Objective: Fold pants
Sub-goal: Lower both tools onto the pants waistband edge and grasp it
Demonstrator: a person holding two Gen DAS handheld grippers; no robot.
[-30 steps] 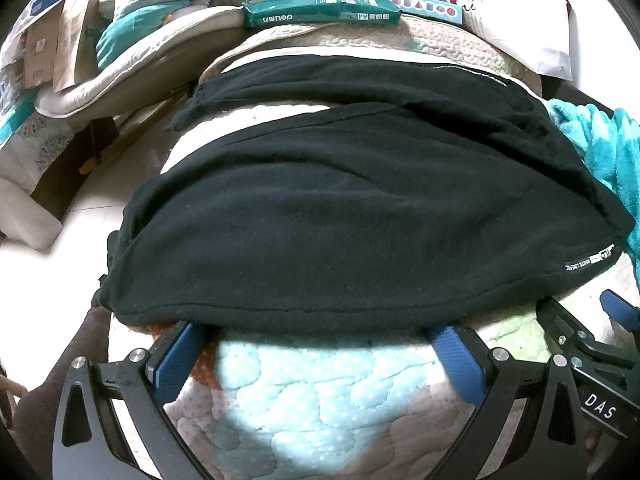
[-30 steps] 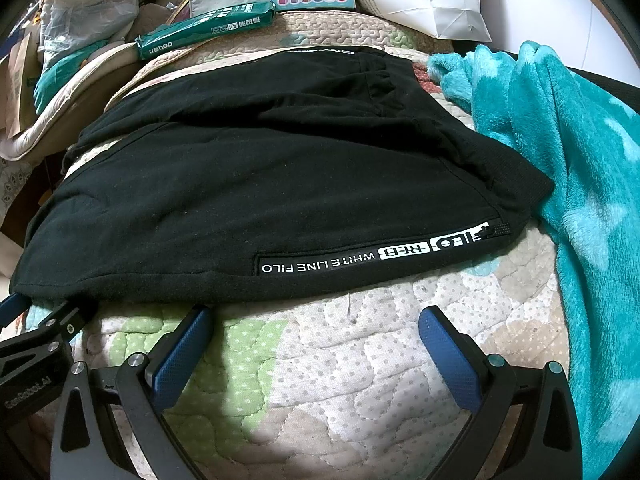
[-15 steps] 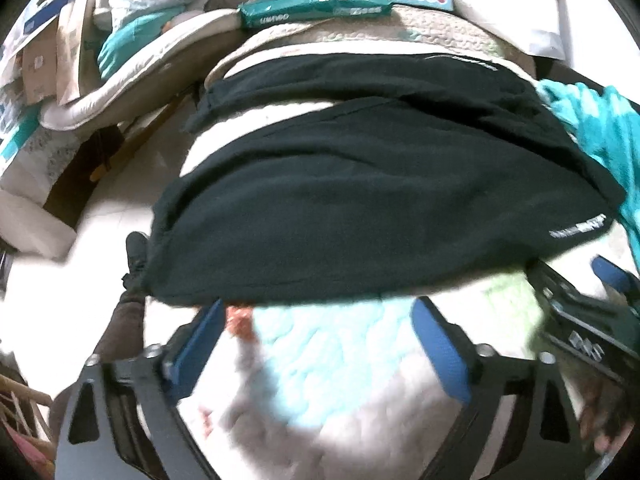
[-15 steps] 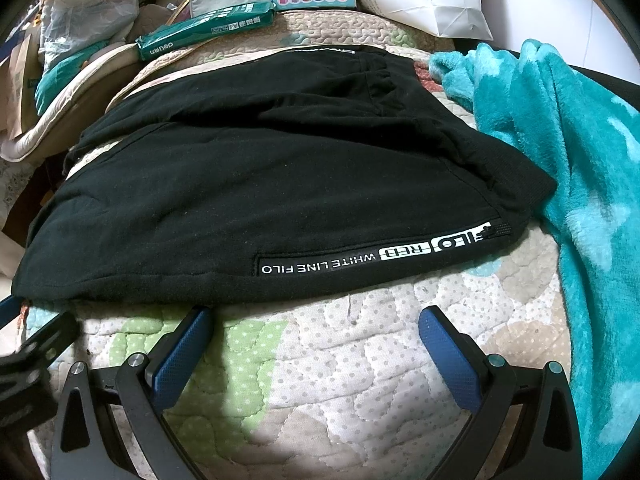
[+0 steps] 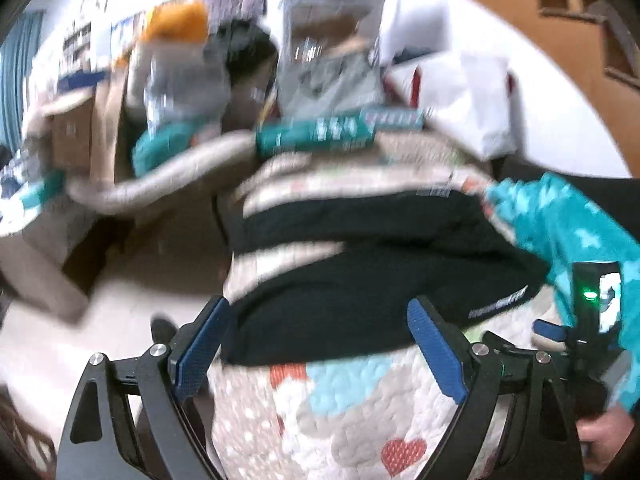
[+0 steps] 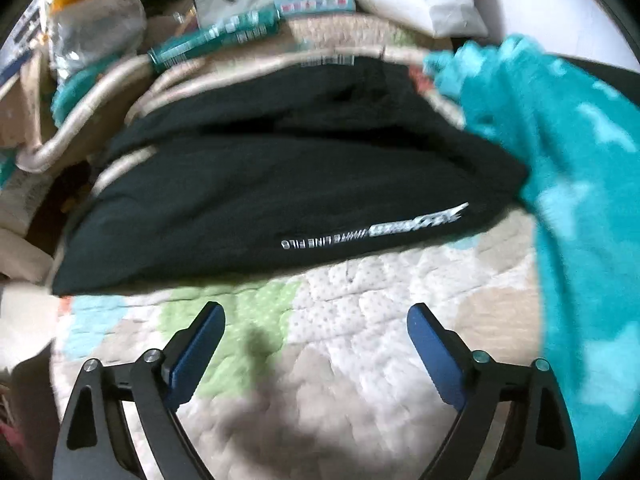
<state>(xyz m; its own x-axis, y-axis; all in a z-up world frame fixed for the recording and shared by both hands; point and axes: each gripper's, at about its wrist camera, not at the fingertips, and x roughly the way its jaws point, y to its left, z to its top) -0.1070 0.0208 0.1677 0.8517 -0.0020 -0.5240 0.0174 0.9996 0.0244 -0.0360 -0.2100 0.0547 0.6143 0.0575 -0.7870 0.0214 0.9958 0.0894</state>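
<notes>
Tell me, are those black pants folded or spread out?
Folded at least once: the pants lie doubled on the quilt, one layer over another.

Under my claws lies a quilted bed cover [image 6: 360, 320], patched in white, beige, green and pale blue, with red hearts at six o'clock in my left view. Black pants [image 6: 280, 184] lie flat across it at its middle. A teal fleece blanket [image 6: 580, 200] drapes over it at three o'clock. A long teal box [image 6: 216, 40] rests at eleven o'clock.
</notes>
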